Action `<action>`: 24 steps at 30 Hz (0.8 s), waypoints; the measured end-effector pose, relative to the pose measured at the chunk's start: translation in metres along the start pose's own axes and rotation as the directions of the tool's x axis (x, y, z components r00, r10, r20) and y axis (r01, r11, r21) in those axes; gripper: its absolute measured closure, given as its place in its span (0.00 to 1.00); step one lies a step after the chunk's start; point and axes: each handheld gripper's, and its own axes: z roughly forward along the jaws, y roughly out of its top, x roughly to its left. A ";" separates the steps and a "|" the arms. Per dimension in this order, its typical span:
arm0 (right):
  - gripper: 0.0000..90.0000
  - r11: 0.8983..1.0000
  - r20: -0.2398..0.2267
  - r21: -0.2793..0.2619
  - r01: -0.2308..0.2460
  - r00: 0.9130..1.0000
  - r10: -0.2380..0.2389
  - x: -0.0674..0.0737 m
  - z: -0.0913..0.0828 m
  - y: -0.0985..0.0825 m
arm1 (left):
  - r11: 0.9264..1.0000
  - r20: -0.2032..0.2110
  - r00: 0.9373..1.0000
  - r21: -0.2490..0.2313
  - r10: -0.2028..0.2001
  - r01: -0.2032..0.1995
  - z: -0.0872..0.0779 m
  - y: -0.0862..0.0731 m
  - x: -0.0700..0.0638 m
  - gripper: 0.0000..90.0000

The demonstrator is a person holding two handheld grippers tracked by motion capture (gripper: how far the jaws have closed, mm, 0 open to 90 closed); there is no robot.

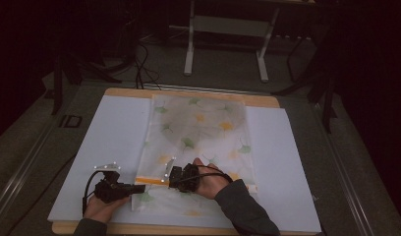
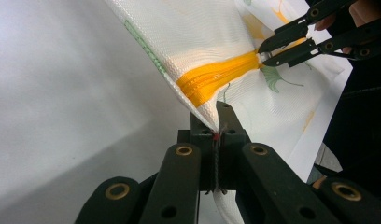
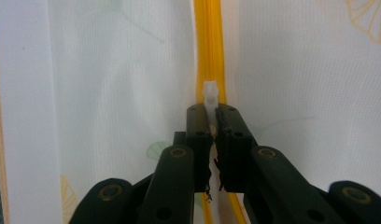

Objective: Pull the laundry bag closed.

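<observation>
A white fabric cover (image 1: 198,132) printed with green and orange leaves lies flat on the board, with an orange zipper (image 1: 149,181) running across its near end. At the cover's near left corner my left gripper (image 1: 139,188) is shut; in the left gripper view its jaws (image 2: 217,119) pinch the cloth corner (image 2: 198,37) just below the zipper's end (image 2: 216,77). My right gripper (image 1: 171,179) sits further along the zipper and is seen pinching it (image 2: 263,52). In the right gripper view the right gripper (image 3: 212,114) is shut on the white zipper pull (image 3: 210,93), with the orange zipper (image 3: 209,42) stretching ahead.
The cover rests on a white foam board (image 1: 115,137) laid over a wooden tabletop (image 1: 129,92). A metal stand (image 1: 228,29) and cables stand on the dark floor beyond the table. Bare board shows left and right of the cover.
</observation>
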 end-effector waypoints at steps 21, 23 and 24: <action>0.94 1.000 0.003 0.002 -0.027 1.000 0.027 -0.001 -0.004 -0.018 | 1.000 -0.002 1.000 -0.001 0.006 -0.006 0.000 0.000 -0.001 0.99; 0.94 1.000 0.005 -0.001 -0.030 1.000 0.030 -0.001 -0.006 -0.021 | 1.000 -0.002 1.000 -0.001 0.006 -0.006 0.001 0.000 -0.001 0.99; 0.94 1.000 0.008 -0.003 -0.026 1.000 0.026 -0.001 -0.006 -0.022 | 1.000 -0.002 1.000 0.000 0.006 -0.006 0.001 0.000 -0.001 0.99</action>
